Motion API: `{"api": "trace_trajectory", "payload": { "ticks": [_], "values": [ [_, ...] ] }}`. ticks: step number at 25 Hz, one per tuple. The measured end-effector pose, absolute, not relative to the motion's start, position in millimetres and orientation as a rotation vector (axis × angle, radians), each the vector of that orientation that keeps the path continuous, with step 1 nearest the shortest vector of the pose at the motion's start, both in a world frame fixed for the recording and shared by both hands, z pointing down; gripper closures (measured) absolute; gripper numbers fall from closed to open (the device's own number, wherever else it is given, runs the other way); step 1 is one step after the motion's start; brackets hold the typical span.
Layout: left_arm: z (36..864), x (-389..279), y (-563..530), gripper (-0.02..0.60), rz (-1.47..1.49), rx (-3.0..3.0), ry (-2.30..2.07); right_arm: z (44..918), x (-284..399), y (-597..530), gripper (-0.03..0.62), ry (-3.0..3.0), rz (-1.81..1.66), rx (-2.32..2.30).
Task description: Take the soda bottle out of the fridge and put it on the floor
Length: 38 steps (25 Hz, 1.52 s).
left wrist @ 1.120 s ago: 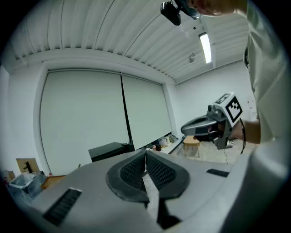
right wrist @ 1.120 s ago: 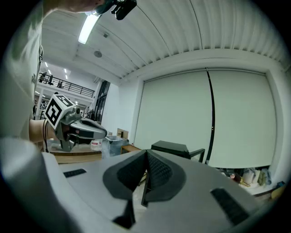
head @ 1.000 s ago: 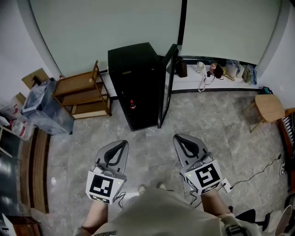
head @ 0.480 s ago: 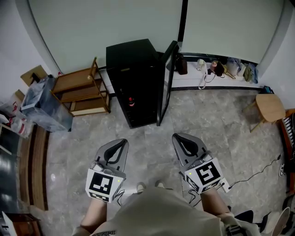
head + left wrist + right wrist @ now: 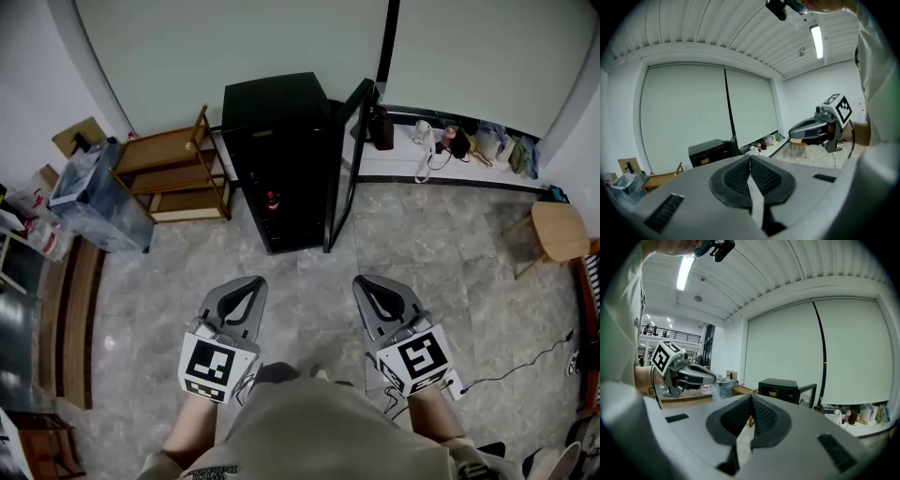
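A small black fridge stands against the back wall, and its door hangs open to the right. Inside, a soda bottle with a red top stands on a shelf. My left gripper and right gripper are held side by side low over the floor, well short of the fridge. Both are shut with nothing in them. The left gripper view has its shut jaws pointing toward the fridge, with the right gripper off to the side. The right gripper view also faces the fridge.
A wooden shelf unit stands left of the fridge, with a grey bag-lined bin beyond it. A low ledge with bottles and cups runs along the right wall. A round stool and a floor cable lie at the right.
The whole view has shifted a little, so the fridge now sits slightly further right and nearer. Both grippers keep their place in front of the person and stay shut.
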State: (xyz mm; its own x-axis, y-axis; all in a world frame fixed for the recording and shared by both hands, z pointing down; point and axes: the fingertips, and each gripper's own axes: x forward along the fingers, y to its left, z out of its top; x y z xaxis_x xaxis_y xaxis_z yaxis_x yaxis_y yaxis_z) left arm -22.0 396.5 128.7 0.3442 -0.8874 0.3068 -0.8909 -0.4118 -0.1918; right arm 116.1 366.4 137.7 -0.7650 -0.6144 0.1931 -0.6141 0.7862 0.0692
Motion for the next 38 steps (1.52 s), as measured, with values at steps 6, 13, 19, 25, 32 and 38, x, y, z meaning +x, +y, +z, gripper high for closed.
{"api": "trace_trajectory", "payload": {
  "ticks": [6, 13, 19, 25, 32, 38],
  "values": [
    [139, -18, 388, 0.575, 0.582, 2.549, -1.703, 151, 116, 357, 0.599, -2.773, 0.039, 0.936],
    [146, -39, 351, 0.575, 0.566, 2.549, -1.717, 156, 88, 317, 0.599, -2.765, 0.005, 0.916],
    [152, -63, 300, 0.575, 0.579, 2.571, -1.687, 165, 57, 268, 0.599, -2.751, 0.01, 0.908],
    [168, -95, 242, 0.575, 0.596, 2.558, -1.642, 176, 23, 212, 0.599, -2.716, 0.034, 0.91],
    [182, -138, 169, 0.575, 0.63, 2.551, -1.581, 185, -19, 141, 0.599, -2.661, 0.083, 0.928],
    [197, -177, 103, 0.575, 0.665, 2.566, -1.528, 202, -55, 82, 0.599, -2.602, 0.158, 0.936]
  ]
}}
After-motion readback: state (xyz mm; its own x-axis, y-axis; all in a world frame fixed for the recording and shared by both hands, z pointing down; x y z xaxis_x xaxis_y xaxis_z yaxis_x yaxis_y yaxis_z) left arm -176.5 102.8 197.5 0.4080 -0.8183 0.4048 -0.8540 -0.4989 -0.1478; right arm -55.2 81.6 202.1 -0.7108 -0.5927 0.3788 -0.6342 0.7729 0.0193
